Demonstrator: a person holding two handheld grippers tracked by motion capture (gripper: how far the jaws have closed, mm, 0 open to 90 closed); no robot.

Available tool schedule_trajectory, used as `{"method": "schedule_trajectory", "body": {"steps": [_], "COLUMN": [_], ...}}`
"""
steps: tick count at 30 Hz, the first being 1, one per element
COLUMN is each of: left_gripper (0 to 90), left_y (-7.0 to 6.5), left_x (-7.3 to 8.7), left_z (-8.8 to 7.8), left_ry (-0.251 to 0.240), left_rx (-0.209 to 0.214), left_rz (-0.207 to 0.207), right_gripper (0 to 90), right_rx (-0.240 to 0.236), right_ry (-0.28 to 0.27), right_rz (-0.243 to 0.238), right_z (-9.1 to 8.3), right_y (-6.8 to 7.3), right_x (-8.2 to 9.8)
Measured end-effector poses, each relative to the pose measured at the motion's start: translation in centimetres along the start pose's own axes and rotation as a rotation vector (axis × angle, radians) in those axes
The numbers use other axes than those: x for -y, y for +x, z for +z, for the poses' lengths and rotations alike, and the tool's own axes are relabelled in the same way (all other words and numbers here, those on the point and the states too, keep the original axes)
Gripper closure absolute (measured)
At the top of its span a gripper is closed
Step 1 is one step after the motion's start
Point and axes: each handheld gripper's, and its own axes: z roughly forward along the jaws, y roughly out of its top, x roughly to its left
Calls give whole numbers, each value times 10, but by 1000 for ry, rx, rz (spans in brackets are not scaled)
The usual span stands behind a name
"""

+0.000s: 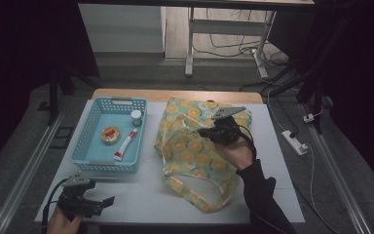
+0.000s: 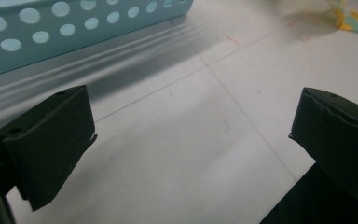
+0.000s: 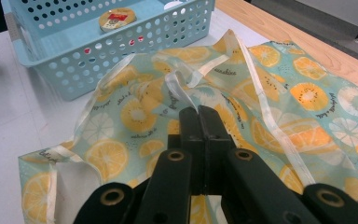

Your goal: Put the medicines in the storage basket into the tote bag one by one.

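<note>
Plainly, the right gripper (image 3: 199, 112) has its jaws pressed together on a thin fold of the fruit-print bag (image 1: 195, 151), which lies mid-frame in the high view. That pinch looks slight: a tug could slip the slick film free, or drag the whole bag sideways into the blue basket (image 1: 90, 146) at centre left. The left gripper (image 1: 108, 201), jaws spread and empty, waits at lower left, nothing pinning the bag down.

Both grippers were black — the right gripper (image 1: 205, 130) topped by a grey three-cornered plate, the left gripper (image 1: 108, 201) trailing a dark cable — with round screw holes in the arms; the right forearm wore a black sleeve (image 1: 263, 195)
</note>
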Motion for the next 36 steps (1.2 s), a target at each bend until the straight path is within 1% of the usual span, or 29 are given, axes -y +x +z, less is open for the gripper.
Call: {"method": "schedule_trajectory", "body": {"steps": [7,9,13,16,21,23,26,28,31,33,36], "left_gripper": [0,0,0,0,0,0,0,0,0,0,0], "left_y": [1,0,0,0,-1,-1,-1,-2,-2,-2,-2], "left_x": [-1,-2,-4,-6,-10,-12,-14,-16,-18,-19,-22], "left_z": [-3,-4,-8,-11,-14,-15,-16,-16,-16,-16,-17], "left_ry": [-11,-14,-35,-47,-60,-78,-89,-87,-99,-110,-123], "left_rx": [15,15,21,35,58,70,69,73,87,98,103], "left_rz": [-7,-1,5,4,22,30,41,48,57,54,50], "right_gripper": [900,900,899,899,899,899,899,899,899,899,899], "right_rx": [-2,-2,-5,-8,-10,-11,-13,-14,-13,-12,-13], "right_ry": [-8,-7,-6,-7,-7,-6,-7,-5,-3,-5,-7], "right_rz": [-8,-8,-9,-9,-4,-3,-1,-2,0,0,2], "right_z": [-1,-1,0,0,0,0,0,0,0,0,0], "right_y": [1,0,0,1,0,0,0,0,-1,-2,-2], "right_x": [0,1,2,2,2,3,3,3,3,3,4]}}
